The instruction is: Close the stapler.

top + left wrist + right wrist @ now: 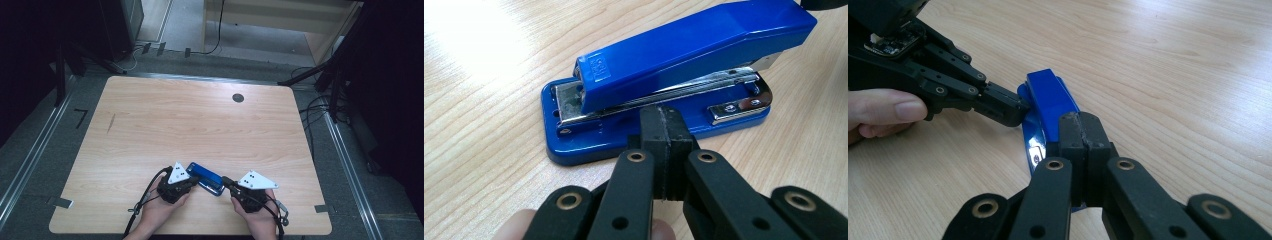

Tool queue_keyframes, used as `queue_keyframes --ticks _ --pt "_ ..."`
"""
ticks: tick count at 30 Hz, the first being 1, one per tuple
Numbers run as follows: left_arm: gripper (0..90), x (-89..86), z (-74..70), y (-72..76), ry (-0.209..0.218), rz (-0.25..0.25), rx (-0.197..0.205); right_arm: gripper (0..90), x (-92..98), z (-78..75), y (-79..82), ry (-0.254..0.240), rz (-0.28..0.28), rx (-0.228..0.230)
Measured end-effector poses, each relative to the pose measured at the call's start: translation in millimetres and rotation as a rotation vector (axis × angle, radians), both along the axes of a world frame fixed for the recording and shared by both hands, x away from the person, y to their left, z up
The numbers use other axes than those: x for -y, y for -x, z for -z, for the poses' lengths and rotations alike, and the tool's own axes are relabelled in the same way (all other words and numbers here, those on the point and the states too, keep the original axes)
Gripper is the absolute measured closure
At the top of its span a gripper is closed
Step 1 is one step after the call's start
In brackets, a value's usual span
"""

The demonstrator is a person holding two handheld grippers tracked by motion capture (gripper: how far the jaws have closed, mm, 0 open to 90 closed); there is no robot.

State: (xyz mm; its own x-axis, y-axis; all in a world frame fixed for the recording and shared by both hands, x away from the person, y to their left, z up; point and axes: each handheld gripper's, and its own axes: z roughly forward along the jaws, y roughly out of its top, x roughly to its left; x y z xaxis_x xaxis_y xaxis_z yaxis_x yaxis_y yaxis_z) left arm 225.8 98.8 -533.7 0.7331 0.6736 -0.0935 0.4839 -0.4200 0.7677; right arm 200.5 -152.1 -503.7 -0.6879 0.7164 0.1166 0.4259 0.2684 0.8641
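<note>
A blue stapler (206,176) lies flat near the table's front edge, between my two grippers. In the left gripper view the stapler (664,75) shows its long side, with a metal staple channel under the blue top. My left gripper (664,122) is shut, jaws pressed together, its tip at the stapler's base side. My right gripper (1082,131) is also shut, its tip over the stapler's (1048,100) near end. The left gripper (1008,107) reaches the stapler's side from the left in the right gripper view. Nothing is held between either pair of jaws.
The wooden table (200,120) has a small round dark grommet (238,98) at its back right. Dark stands and cables surround the table on the floor.
</note>
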Motion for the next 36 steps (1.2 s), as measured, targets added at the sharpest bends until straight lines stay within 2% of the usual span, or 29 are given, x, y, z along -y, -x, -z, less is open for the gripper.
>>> queue_keyframes --ticks 3,8,9,12,16,18,19,20,22,31,36 --pt "90.0 -0.1 0.0 -0.1 0.000 0.000 0.000 90.0 -0.4 0.9 0.5 -0.007 0.009 -0.003" --pt "90.0 0.0 -0.1 -0.1 0.005 0.001 0.003 90.0 -7.0 7.2 2.1 0.024 -0.003 0.007" --pt "90.0 -0.1 -0.1 -0.1 0.006 0.000 0.004 90.0 -8.7 8.0 2.5 0.012 -0.008 0.002" --pt "90.0 0.1 -0.1 -0.1 0.005 0.001 0.006 90.0 -10.3 7.6 1.9 0.016 -0.011 0.003" --pt "90.0 -0.1 -0.1 -0.2 0.006 0.001 0.004 90.0 -7.1 10.6 1.2 -0.023 -0.007 -0.010" --pt "90.0 -0.1 -0.1 -0.2 0.007 0.000 0.004 90.0 -7.0 11.0 1.3 -0.026 -0.004 -0.013" --pt "90.0 -0.1 -0.1 -0.1 0.007 0.000 0.004 90.0 -7.7 11.5 1.3 -0.006 -0.002 -0.021" --pt "90.0 -0.1 -0.1 -0.2 0.009 -0.002 0.003 90.0 -7.6 12.3 1.7 -0.010 -0.002 -0.009" --pt "90.0 -0.2 -0.1 -0.2 0.009 -0.002 0.003 90.0 -6.3 13.1 1.7 -0.026 0.004 -0.018" --pt "90.0 -0.2 -0.1 -0.2 0.009 -0.002 0.003 90.0 -9.4 11.9 4.4 0.012 0.015 -0.010" --pt "90.0 -0.9 -0.2 -0.4 0.013 -0.006 0.001 90.0 -9.1 11.0 5.1 0.001 0.008 -0.013"
